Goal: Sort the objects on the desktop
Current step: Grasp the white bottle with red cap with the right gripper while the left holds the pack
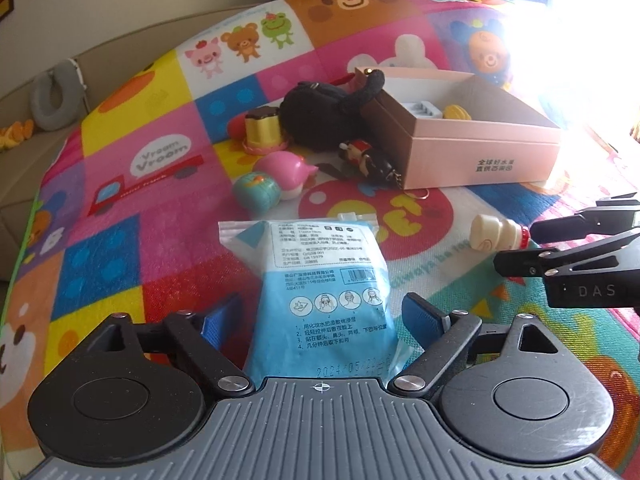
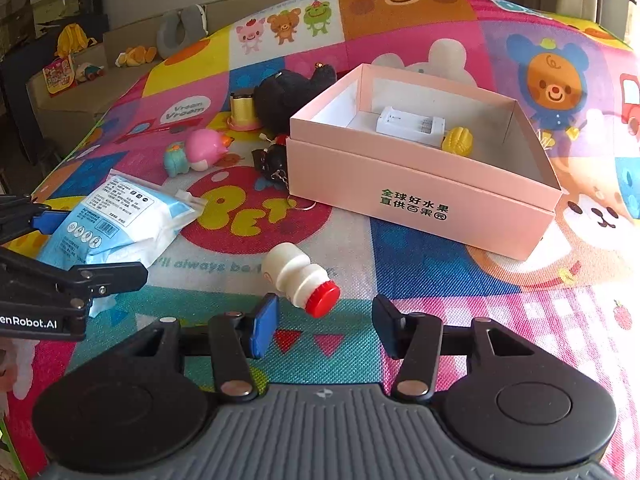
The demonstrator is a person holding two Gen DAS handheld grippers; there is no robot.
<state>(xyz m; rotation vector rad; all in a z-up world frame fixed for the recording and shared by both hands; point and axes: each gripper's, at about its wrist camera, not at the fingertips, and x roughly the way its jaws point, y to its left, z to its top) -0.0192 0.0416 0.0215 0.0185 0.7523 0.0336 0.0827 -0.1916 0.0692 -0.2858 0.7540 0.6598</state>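
Note:
A blue-and-white sealed packet (image 1: 320,292) lies on the colourful mat between the open fingers of my left gripper (image 1: 320,320); it also shows in the right wrist view (image 2: 120,220). A small white bottle with a red cap (image 2: 300,276) lies on its side just ahead of my open right gripper (image 2: 324,320), cap towards it. The bottle also shows in the left wrist view (image 1: 496,234), with the right gripper (image 1: 516,248) beside it. A pink open box (image 2: 420,196) holds a white block (image 2: 408,124) and a yellow toy (image 2: 458,140).
Left of the box lie a black plush toy (image 2: 288,96), a gold pudding toy (image 2: 244,112), a pink pig toy (image 2: 204,148), a teal round toy (image 2: 176,162) and a dark keychain figure (image 2: 274,160). A grey neck pillow (image 2: 180,26) rests beyond the mat.

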